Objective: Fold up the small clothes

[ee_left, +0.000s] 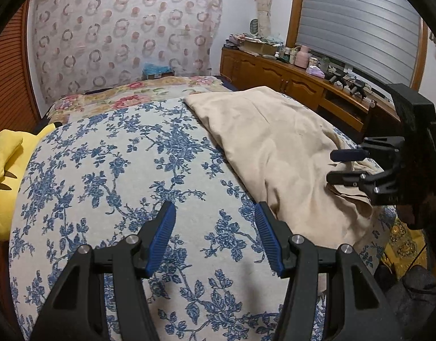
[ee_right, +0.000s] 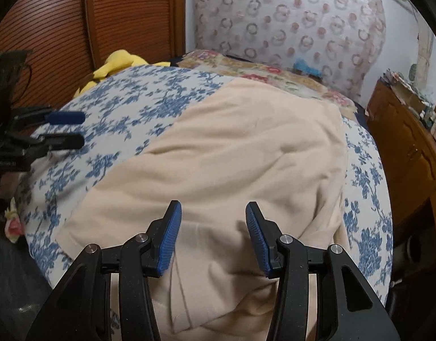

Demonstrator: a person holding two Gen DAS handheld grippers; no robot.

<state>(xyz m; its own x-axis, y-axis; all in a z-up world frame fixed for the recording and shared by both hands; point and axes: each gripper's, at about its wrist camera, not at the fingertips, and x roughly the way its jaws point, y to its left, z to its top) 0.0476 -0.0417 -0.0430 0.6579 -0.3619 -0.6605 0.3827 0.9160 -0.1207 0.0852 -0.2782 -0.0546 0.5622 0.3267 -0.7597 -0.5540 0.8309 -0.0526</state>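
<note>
The beige garment [ee_left: 277, 153] lies spread on the blue flowered bedspread [ee_left: 126, 176], on the right side of the left wrist view, and it looks flat with some wrinkles and a bunched edge at the lower right. The left gripper [ee_left: 215, 236] is at the bottom middle of this view with its blue pads apart and only bedspread between them, just beside the cloth's edge. The right gripper [ee_left: 336, 166] pokes in from the right edge, over the bunched part, its fingers apart. A yellow plush toy [ee_left: 4, 176] sits at the left edge, and a wooden cabinet [ee_left: 291, 76] stands at the upper right. In the right wrist view the beige garment [ee_right: 232, 153] fills the middle. The right gripper [ee_right: 213, 236] hangs over it at the bottom, pads apart, gripping nothing. The left gripper [ee_right: 80, 129] shows at the left edge over the bedspread [ee_right: 118, 96], also open.
</note>
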